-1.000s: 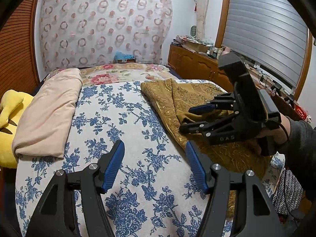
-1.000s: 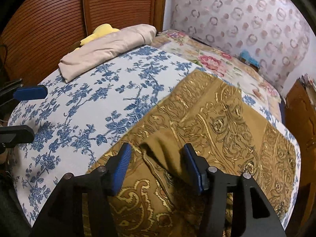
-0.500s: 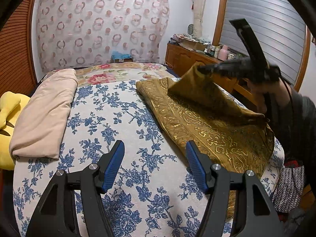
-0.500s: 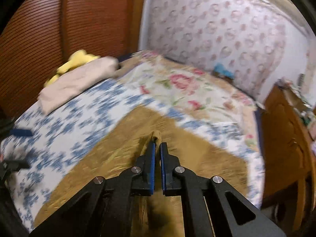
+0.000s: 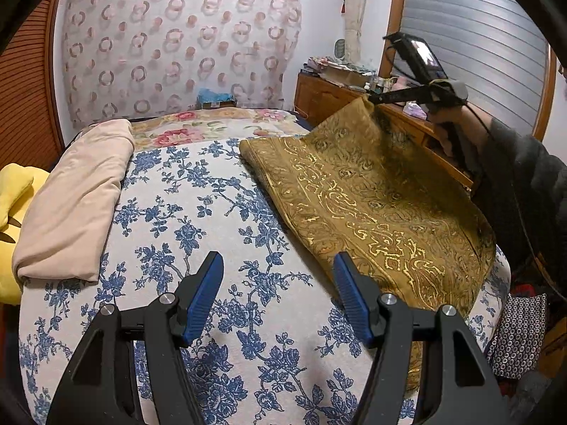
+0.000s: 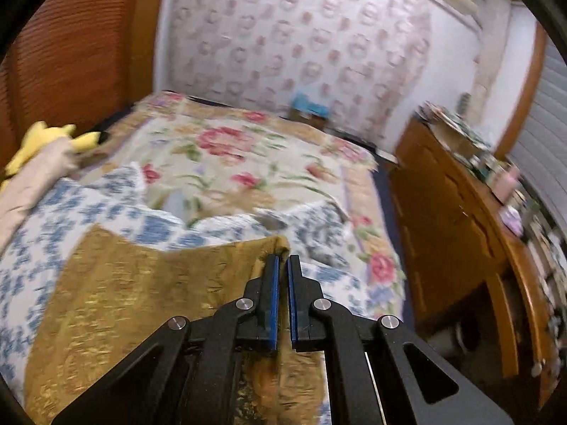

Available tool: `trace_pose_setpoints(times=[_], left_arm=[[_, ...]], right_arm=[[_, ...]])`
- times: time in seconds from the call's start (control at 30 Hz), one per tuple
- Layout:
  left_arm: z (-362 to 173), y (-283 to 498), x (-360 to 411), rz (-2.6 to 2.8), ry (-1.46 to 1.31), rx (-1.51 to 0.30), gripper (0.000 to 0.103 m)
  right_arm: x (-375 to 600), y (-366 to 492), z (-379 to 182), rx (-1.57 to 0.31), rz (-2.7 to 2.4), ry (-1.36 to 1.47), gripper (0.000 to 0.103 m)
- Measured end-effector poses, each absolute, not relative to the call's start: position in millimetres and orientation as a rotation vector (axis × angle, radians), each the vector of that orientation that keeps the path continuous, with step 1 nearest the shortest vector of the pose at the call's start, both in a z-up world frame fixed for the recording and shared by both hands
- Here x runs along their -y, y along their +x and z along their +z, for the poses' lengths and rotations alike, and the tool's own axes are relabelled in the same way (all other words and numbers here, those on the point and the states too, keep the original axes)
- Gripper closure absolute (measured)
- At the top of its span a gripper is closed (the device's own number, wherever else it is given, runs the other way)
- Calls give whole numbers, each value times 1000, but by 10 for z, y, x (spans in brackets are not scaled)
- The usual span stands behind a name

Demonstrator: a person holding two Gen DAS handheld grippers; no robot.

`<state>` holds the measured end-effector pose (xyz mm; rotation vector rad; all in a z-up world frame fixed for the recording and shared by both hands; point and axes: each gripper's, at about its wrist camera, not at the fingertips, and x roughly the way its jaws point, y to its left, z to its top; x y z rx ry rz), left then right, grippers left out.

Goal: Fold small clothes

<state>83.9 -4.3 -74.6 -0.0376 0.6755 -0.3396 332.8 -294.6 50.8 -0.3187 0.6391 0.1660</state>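
Note:
A brown cloth with gold paisley print [image 5: 372, 205] lies on the right side of the bed, one corner pulled up off the cover. My right gripper [image 5: 370, 100] is shut on that raised corner, high at the far right. In the right wrist view the cloth [image 6: 141, 297] hangs down to the left from the right gripper [image 6: 282, 260], its blue pads pinching the cloth's edge. My left gripper [image 5: 278, 294] hovers open over the blue-flowered bed cover [image 5: 198, 212], with nothing between its fingers, its right finger just short of the cloth's near edge.
A folded beige garment [image 5: 74, 198] lies on the bed's left side beside a yellow plush toy [image 5: 14, 205]. A wooden dresser [image 6: 460, 241] crowded with small items runs along the right. A person's dark sleeve [image 5: 524, 184] reaches in from the right. A dotted cushion [image 5: 517, 336] sits low right.
My right gripper closed on a fold of the brown cloth, then rose and swung to the far right, lifting the corner and spreading the cloth. The left gripper stayed where it was.

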Motion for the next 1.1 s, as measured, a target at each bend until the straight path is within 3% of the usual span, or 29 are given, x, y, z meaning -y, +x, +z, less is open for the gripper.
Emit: trace_pose_setpoints(times=[0.3, 0.37, 0.43, 0.5, 1.1], left_arm=[[-751, 843, 75, -343, -36, -680, 38], [-753, 846, 95, -345, -33, -680, 38], [-753, 835, 115, -349, -31, -680, 38], [-761, 841, 140, -354, -28, -684, 37], [-902, 748, 600, -471, 46, -775, 37]], right_arm=[[2968, 3186, 542, -640, 150, -255, 88], [3047, 3068, 519, -631, 174, -252, 82], [3092, 2947, 479, -622, 198, -247, 62], [3174, 2828, 415, -622, 213, -242, 54], [3687, 1723, 23, -681, 366, -176, 53]])
